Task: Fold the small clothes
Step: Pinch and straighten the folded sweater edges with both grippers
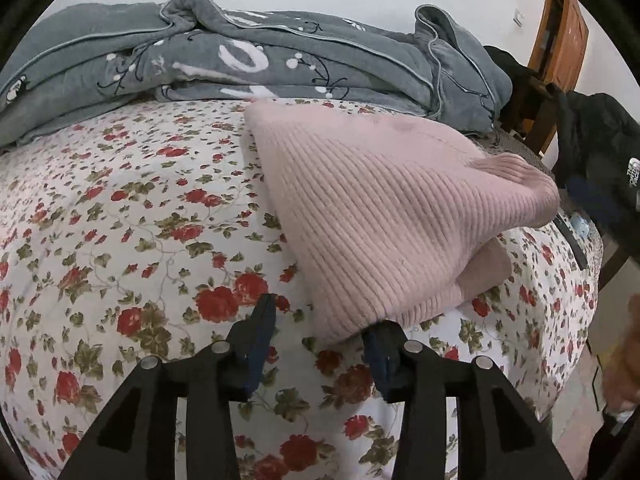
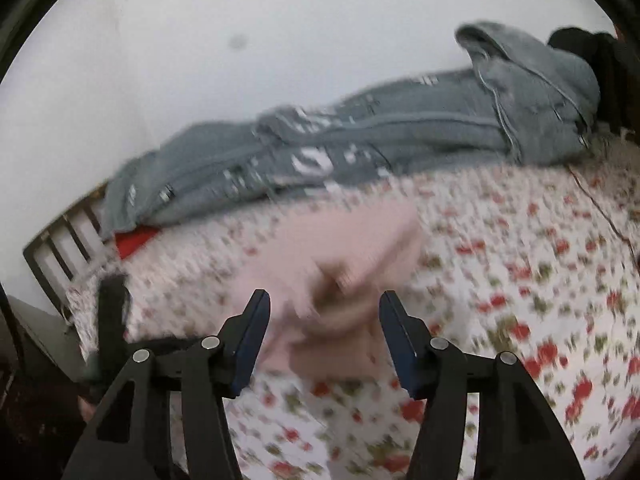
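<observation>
A pink ribbed knit garment lies folded on the floral bedsheet, its thick rolled edge lifted at the right. My left gripper sits low at the garment's near corner, open. The corner reaches into the gap and covers the tip of the right finger, and neither pad presses on it. In the blurred right wrist view the pink garment lies just beyond my right gripper. Its jaws stand wide apart and hold nothing.
A rumpled grey blanket runs along the wall at the back of the bed. A dark jacket hangs at the right by a wooden door. Dark bed-frame slats and a red item sit at the left.
</observation>
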The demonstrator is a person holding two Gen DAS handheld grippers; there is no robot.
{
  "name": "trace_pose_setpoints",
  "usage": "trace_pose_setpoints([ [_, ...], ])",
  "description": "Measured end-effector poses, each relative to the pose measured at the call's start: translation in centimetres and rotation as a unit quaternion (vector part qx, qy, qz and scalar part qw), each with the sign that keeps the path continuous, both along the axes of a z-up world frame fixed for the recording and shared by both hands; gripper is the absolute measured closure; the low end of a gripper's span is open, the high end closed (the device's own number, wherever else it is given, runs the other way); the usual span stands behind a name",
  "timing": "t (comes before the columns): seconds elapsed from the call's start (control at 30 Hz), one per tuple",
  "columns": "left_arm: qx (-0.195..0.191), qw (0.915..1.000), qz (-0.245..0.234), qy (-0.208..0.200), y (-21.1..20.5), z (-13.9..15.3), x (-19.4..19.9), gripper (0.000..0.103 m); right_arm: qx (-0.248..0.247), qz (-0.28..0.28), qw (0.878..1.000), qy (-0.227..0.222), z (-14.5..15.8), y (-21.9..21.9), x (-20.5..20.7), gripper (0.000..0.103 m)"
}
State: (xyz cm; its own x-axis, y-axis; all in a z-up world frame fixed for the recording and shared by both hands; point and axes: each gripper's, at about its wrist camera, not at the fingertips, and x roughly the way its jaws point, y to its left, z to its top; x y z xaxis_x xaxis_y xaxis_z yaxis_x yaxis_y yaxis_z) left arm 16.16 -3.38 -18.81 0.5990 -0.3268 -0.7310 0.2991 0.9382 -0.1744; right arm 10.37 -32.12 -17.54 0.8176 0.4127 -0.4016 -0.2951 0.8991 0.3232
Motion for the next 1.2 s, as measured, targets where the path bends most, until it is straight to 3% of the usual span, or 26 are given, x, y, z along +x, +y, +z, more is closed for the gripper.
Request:
trace_pose_setpoints([
  [0.07,0.001,1.0000,0.000,-0.002,0.0,0.0,0.0,0.063,-0.002,-0.010,1.000,0.009,0.4,1.3,1.8,0.047],
  [0.13,-0.009,0.9999,-0.009,-0.002,0.1,0.0,-0.1,0.074,-0.013,-0.023,0.999,0.039,-0.3,2.2,4.0,0.049],
  [0.17,-0.020,0.9997,-0.016,0.000,0.1,0.0,-0.1,0.086,-0.020,-0.027,0.997,0.062,-1.3,2.6,5.2,0.065],
  [0.2,-0.024,0.9996,-0.013,-0.003,0.1,0.1,-0.3,0.087,-0.021,-0.025,0.996,0.078,-2.0,2.6,5.8,0.098],
  [0.23,-0.022,0.9997,-0.011,-0.009,0.1,0.2,-0.4,0.087,-0.016,-0.022,0.996,0.087,-2.5,2.5,6.0,0.096],
  [0.37,-0.023,0.9994,-0.018,-0.017,0.1,0.3,-0.7,0.088,0.033,-0.049,0.998,0.015,-1.7,-0.5,2.5,0.098],
  [0.57,-0.038,0.9991,-0.019,0.003,0.5,-0.2,-0.5,0.088,0.030,-0.061,0.992,0.108,-8.2,-1.2,3.7,0.098],
  [0.83,-0.024,0.9993,-0.030,0.002,1.8,0.8,-2.1,0.080,0.022,-0.056,0.996,0.070,-5.1,-1.3,2.3,0.089],
  [0.97,-0.041,0.9986,-0.032,-0.013,2.9,2.2,-2.8,0.080,0.038,-0.054,0.996,0.060,-3.8,-1.7,2.7,0.079],
  [1.07,-0.059,0.9973,-0.034,-0.028,3.1,4.0,-2.6,0.079,0.021,-0.053,0.997,0.051,-2.9,-1.3,3.4,0.079],
  [1.13,-0.063,0.9969,-0.034,-0.033,2.2,5.1,-1.7,0.074,0.009,-0.051,0.998,0.047,-2.6,-0.7,3.9,0.075],
  [1.2,-0.069,0.9963,-0.035,-0.038,1.0,5.8,-0.5,0.051,-0.010,-0.053,0.997,0.050,-2.8,-0.3,4.5,0.074],
])
